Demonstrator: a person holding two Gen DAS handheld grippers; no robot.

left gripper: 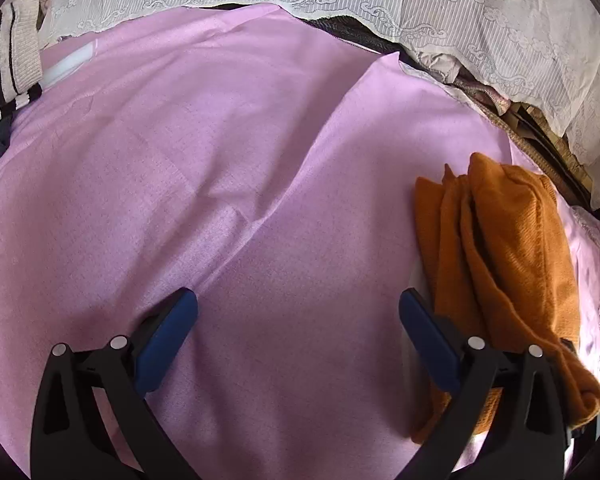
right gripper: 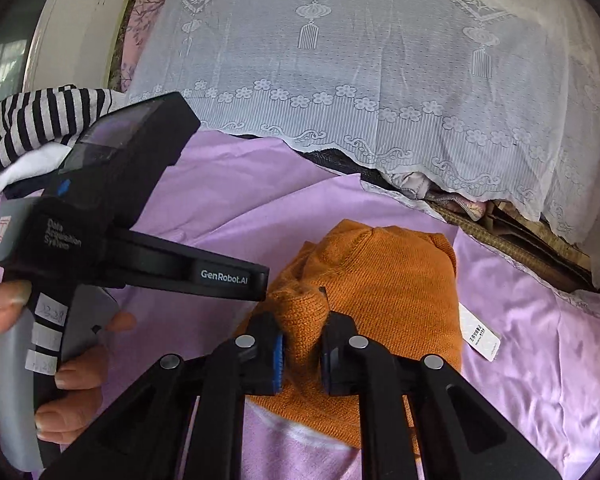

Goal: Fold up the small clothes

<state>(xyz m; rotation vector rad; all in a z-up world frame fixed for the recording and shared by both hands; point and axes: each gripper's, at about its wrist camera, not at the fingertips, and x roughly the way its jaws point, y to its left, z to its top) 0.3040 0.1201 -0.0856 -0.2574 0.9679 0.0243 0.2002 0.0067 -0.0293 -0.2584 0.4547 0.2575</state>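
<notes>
orange knit garment (right gripper: 380, 292) lies bunched on the pink satin sheet (left gripper: 228, 184), right side of the scene. its long axis runs near to far; in the left wrist view the folds (left gripper: 496, 248) stack lengthwise, narrowing toward the near end. ribbed, fuzzy wool-like knit; sheet is smooth, glossy, creased diagonally. a white care label (right gripper: 482, 338) lies just right of the garment.

right gripper (right gripper: 302, 354): jaws nearly closed, blue pads pinching a raised fold of the orange knit at its near edge.

left gripper (left gripper: 298, 340): jaws wide apart, nothing between them, over bare sheet, left of the garment. a hand (right gripper: 32, 364) holds its grey handle.

far: white lace cover (right gripper: 360, 80) draped. far left: striped garment (right gripper: 44, 120) in a pile.
</notes>
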